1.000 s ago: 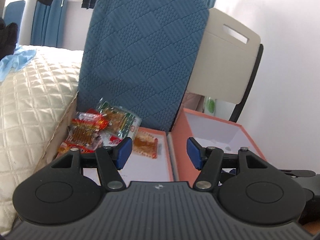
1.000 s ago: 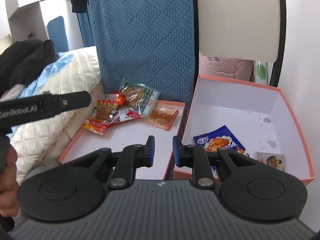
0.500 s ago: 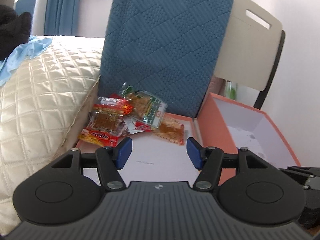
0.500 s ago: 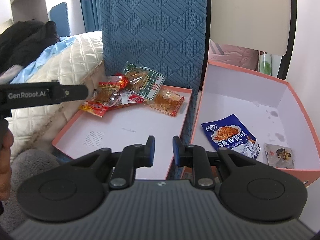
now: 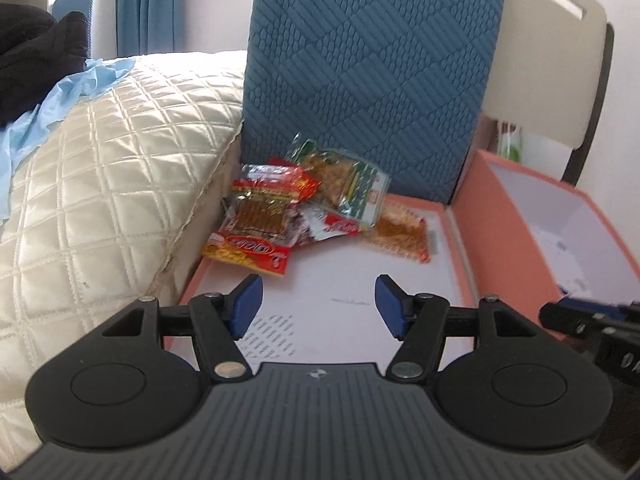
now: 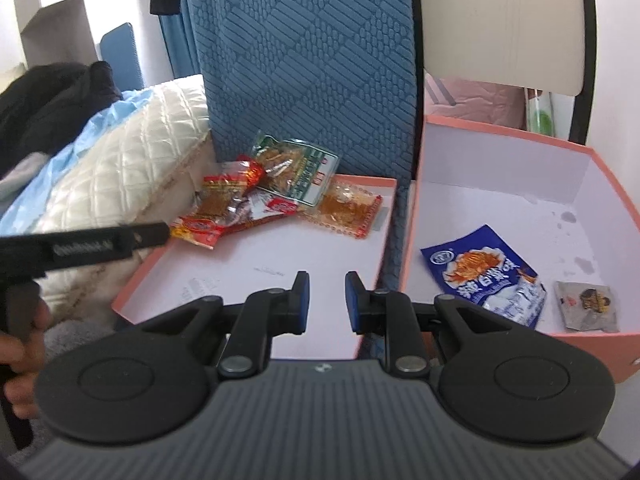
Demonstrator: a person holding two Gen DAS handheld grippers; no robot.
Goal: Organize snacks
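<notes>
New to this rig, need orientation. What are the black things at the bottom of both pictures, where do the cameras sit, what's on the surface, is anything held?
No robot here: a person holds a two-finger tool in each hand, with a fisheye camera on each looking along the fingers. One picture is from the left tool, the other from the right tool; the black shapes are the tools themselves. The left tool stands wide open, the right narrow; both hold nothing. Below lie a shallow lid with a pile of snacks at its far end, and beside it a deeper box holding a blue packet and a small grey packet.
</notes>
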